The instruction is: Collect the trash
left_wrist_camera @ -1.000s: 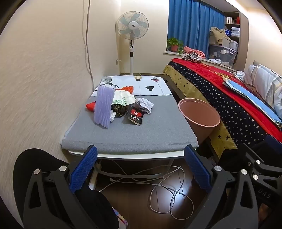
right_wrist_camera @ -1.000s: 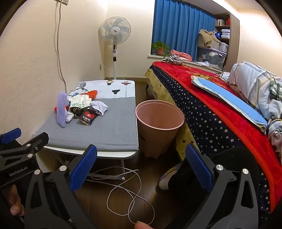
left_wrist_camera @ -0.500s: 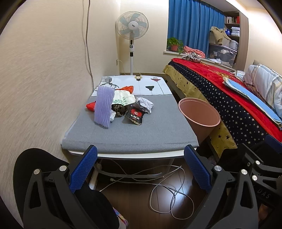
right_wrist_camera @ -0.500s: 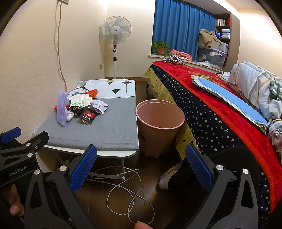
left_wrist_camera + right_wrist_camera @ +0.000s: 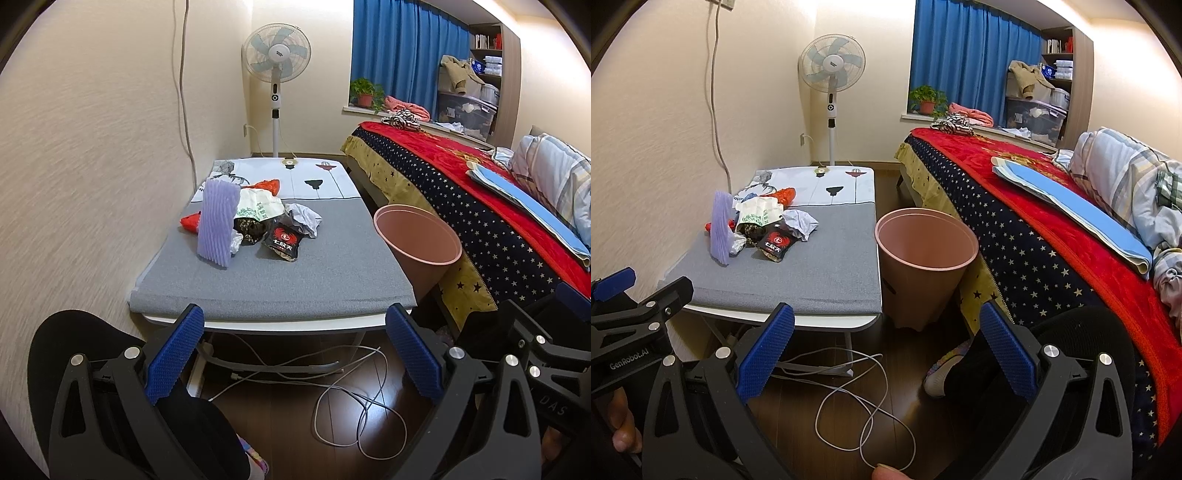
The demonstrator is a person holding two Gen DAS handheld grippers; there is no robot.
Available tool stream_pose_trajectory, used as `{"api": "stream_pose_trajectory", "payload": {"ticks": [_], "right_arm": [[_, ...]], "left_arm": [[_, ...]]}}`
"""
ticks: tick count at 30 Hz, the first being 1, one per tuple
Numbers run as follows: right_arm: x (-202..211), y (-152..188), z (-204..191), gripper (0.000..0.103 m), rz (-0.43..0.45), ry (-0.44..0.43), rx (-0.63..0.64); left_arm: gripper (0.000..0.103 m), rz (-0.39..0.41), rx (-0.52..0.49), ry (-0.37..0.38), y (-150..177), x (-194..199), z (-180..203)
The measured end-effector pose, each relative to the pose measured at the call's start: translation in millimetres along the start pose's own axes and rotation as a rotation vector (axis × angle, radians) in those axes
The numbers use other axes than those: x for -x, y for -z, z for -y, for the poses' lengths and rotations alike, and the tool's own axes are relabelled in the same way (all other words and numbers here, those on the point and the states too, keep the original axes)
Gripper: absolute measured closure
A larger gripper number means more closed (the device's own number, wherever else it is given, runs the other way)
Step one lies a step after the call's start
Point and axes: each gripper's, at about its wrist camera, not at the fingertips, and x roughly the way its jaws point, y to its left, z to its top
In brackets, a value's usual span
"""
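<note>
Both of my grippers, left gripper (image 5: 294, 354) and right gripper (image 5: 886, 356), hang wide apart and empty, short of the table's near edge (image 5: 280, 324). Trash (image 5: 255, 227) lies heaped toward the table's far left side; the pink bin (image 5: 925, 273) stands just off its right edge, handy for dropping.

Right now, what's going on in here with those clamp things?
A person holds two open grippers, the left gripper and the right gripper, short of a low table. Neither holds anything. A pile of trash sits on the table's grey mat, and the pink bin beside it looks empty. No collecting has begun yet.
</note>
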Motion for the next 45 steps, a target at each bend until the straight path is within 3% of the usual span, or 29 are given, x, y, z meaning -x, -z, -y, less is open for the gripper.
{"api": "stream_pose_trajectory", "payload": {"ticks": [45], "right_arm": [[1.4, -1.0, 0.2, 0.005, -0.007, 0.000, -0.003]], "left_arm": [[0.008, 0.003, -0.005, -0.003, 3.8, 1.9, 1.6]]}}
